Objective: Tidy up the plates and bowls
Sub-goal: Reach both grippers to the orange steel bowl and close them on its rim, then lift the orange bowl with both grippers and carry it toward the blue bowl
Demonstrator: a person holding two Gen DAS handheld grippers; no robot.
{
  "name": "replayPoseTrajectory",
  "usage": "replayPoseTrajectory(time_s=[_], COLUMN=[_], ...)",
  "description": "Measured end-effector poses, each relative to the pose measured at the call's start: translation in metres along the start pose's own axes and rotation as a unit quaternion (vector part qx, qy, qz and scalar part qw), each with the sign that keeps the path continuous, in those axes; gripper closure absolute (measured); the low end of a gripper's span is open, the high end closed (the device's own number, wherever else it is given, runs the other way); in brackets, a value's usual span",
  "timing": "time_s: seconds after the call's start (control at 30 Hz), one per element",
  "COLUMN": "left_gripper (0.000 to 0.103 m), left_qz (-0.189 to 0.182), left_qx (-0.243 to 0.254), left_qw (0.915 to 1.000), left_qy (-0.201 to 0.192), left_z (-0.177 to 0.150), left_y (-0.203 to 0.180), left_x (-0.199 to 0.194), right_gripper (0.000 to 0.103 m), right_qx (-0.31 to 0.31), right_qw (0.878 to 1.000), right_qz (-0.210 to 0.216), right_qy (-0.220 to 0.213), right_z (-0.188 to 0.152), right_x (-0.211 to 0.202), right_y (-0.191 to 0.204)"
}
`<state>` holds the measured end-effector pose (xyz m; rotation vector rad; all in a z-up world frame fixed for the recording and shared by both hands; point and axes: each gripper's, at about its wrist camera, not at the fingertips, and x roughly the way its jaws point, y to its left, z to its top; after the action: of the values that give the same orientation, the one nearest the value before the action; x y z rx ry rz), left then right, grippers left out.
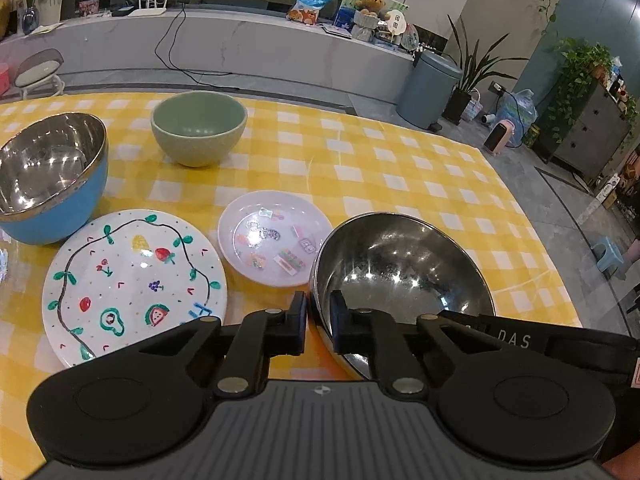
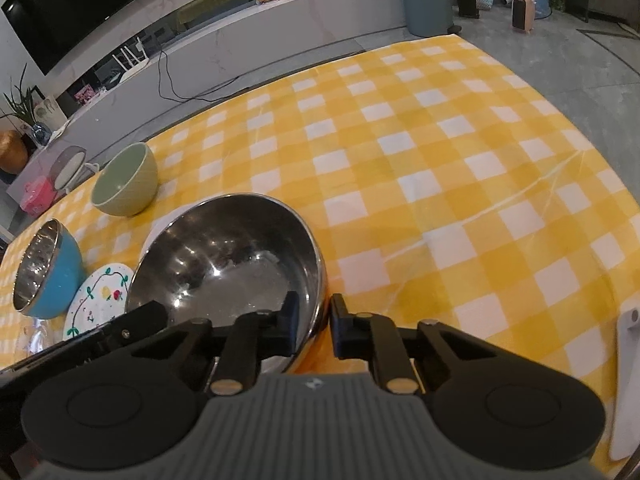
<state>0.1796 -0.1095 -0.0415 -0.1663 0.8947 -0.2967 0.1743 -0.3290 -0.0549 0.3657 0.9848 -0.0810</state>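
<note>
Both tongs pinch the rim of the same steel bowl [image 1: 404,276], one finger inside and one outside the wall: the left tongs [image 1: 319,322] on its left near edge, the right tongs [image 2: 313,326] on its right near edge, so the bowl sits straight ahead of and between the two, its mouth facing up; being round, it has no long axis. Whether it rests on the yellow checked worktop [image 1: 400,168] or is just clear of it I cannot tell. The likely nesting target, the blue bowl with a steel lining [image 1: 52,178], lies well off to the left, nearer the left hand. Between them stand the small sticker plate [image 1: 274,238], just beside the steel bowl's left flank, and the fruit-painted plate [image 1: 134,280]; a carry leftward would have to pass above both. The green bowl [image 1: 199,128] stands farther back, out of the way.
</note>
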Motion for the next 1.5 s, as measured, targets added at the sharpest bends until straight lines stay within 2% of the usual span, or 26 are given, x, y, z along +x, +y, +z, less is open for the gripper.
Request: replayPoseTrajectory(time_s=[0.13,0.43,0.63,0.93,1.03,1.23,1.5], left_gripper=[0.092,0.093,0.094,0.094,0.094,0.096,0.096], left_qz=[0.009,0.035,0.057,0.077,0.085,0.102,0.104], left_qx=[0.003,-0.005,-0.013,-0.038,-0.051,-0.088,-0.113], left_qw=[0.9999,0.9993,0.9982,0.9960,0.9949,0.9909,0.9882], left_qy=[-0.004,-0.013,-0.017,-0.025,-0.020,-0.011,0.005], left_z=[0.001,-0.007,-0.022,-0.045,-0.053,-0.068,-0.081], left_y=[-0.001,0.016,0.032,0.068,0.082,0.115,0.140], left_x=[-0.005,-0.050,-0.088,-0.141,-0.149,-0.156,-0.152], right_gripper=[0.091,0.092,0.091,0.090,0.090,0.089,0.087], right_qx=[0.002,-0.009,-0.026,-0.063,-0.060,-0.081,-0.078], right_qw=[1.000,0.998,0.993,0.982,0.977,0.972,0.963], right_qz=[0.001,0.059,0.114,0.173,0.193,0.208,0.229], right_qy=[0.002,0.002,0.030,0.053,0.063,0.079,0.119], right_z=[-0.002,-0.011,-0.037,-0.075,-0.087,-0.112,-0.118], right_x=[-0.001,-0.019,-0.035,-0.057,-0.056,-0.051,-0.032], right_y=[0.000,0.008,0.026,0.066,0.076,0.102,0.111])
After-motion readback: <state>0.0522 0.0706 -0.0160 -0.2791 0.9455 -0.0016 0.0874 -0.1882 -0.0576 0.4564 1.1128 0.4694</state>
